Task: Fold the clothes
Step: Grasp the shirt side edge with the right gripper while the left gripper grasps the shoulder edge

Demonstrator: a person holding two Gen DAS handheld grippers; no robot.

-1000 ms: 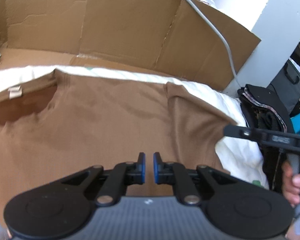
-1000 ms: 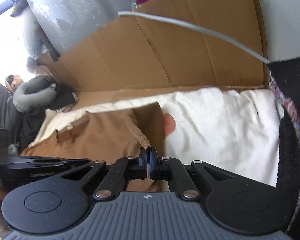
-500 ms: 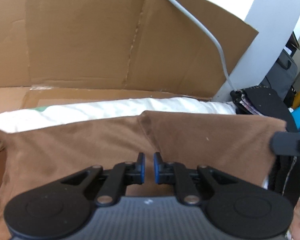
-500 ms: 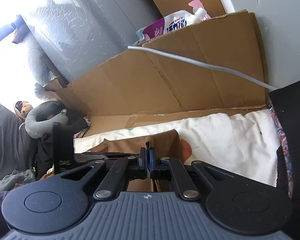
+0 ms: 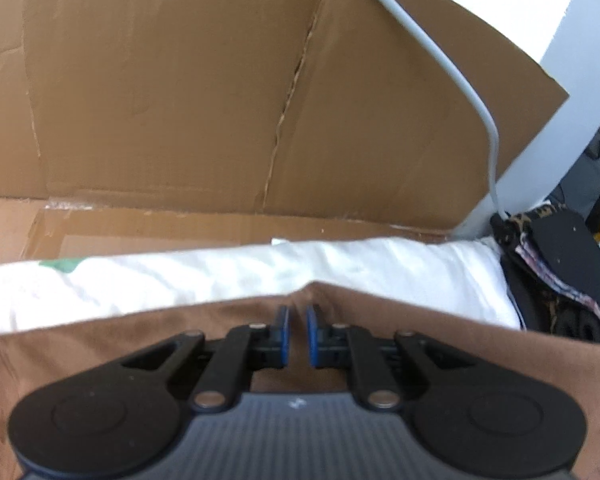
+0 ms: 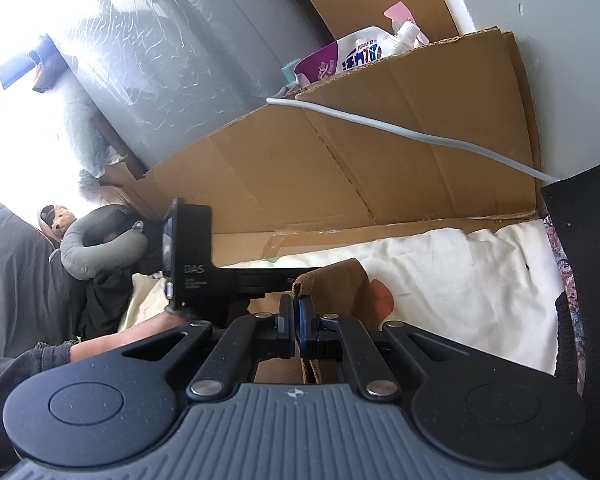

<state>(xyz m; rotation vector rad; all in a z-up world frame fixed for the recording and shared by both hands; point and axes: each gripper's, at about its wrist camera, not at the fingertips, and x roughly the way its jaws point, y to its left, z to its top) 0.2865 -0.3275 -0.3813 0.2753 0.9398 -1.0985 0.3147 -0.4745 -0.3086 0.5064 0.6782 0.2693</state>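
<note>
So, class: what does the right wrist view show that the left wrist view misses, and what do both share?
Only the right wrist view: the detergent pouch, the grey neck pillow, the plastic-wrapped grey panel, and the left gripper seen side-on. Only the left wrist view: the left gripper's blue pads with a narrow gap between them, brown fabric behind. Both share: the brown shirt, white sheet, cardboard backing, grey cable, and dark clothes pile. The right gripper is clamped on the shirt's edge.
</note>
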